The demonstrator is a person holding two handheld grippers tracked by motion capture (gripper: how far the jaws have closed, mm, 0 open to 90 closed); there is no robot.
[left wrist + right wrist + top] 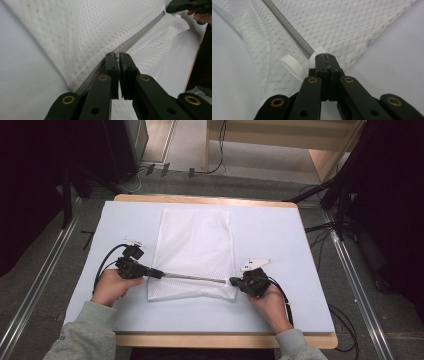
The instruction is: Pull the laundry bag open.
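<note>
My left hand-held gripper [156, 274] pinches the zipper pull; the zipper [192, 277] runs straight rightward to my right hand-held gripper [233, 281], clamped on the mesh bag's [195, 245] corner

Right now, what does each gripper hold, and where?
Left gripper: the white mesh bag's grey zipper slider. Right gripper: the bag's corner at the zipper's end.

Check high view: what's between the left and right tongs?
The mesh bag's zipper runs between the left tongs and right tongs.
</note>
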